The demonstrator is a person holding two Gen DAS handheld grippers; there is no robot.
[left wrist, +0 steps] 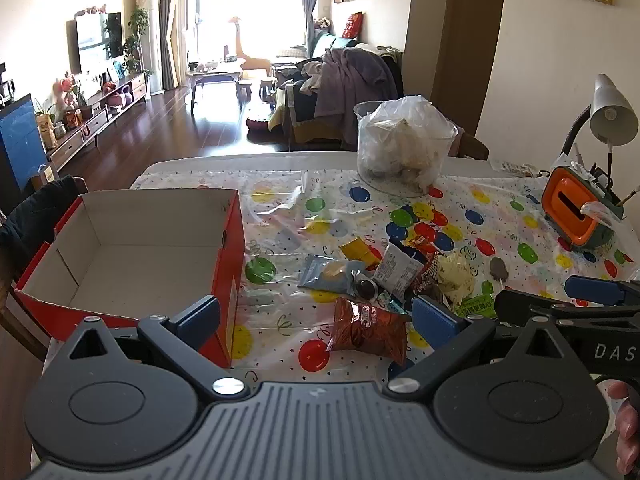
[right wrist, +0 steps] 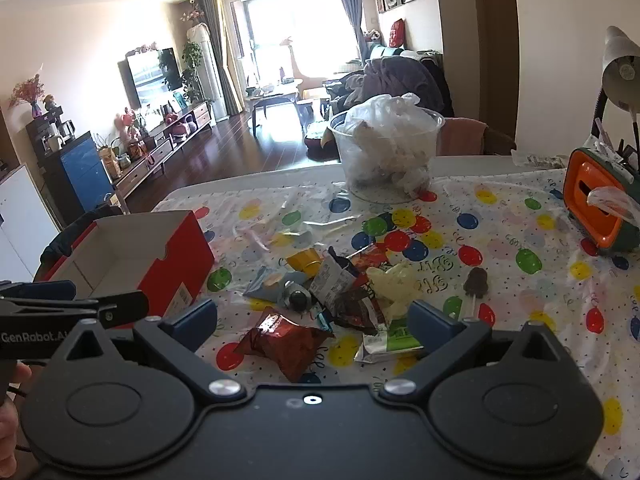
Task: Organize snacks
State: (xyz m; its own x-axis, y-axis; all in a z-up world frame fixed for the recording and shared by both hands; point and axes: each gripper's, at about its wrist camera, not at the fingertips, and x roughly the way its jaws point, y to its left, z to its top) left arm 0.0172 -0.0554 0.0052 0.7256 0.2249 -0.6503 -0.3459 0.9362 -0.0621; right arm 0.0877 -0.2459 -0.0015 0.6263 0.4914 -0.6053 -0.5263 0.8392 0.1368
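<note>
An empty red cardboard box (left wrist: 230, 248) (right wrist: 182, 268) stands open on the left of the table. A heap of snack packets (left wrist: 396, 272) (right wrist: 340, 284) lies right of it. A brown Oreo packet (left wrist: 366, 328) (right wrist: 286, 340) lies nearest, with a blue packet (left wrist: 328, 276), a yellow packet (left wrist: 358, 250), a pale bag (right wrist: 394, 284) and a chocolate lollipop (left wrist: 498, 270) (right wrist: 476, 284) around. My left gripper (left wrist: 316, 320) is open and empty above the Oreo packet. My right gripper (right wrist: 314, 324) is open and empty over the heap; it also shows in the left wrist view (left wrist: 560, 304).
A balloon-print tablecloth (left wrist: 288, 216) covers the table. A clear tub with a plastic bag (left wrist: 404, 148) (right wrist: 386, 152) stands at the back. An orange and green holder (left wrist: 576, 212) (right wrist: 596, 208) and a desk lamp (left wrist: 612, 112) are at the right. A chair (left wrist: 36, 208) is left.
</note>
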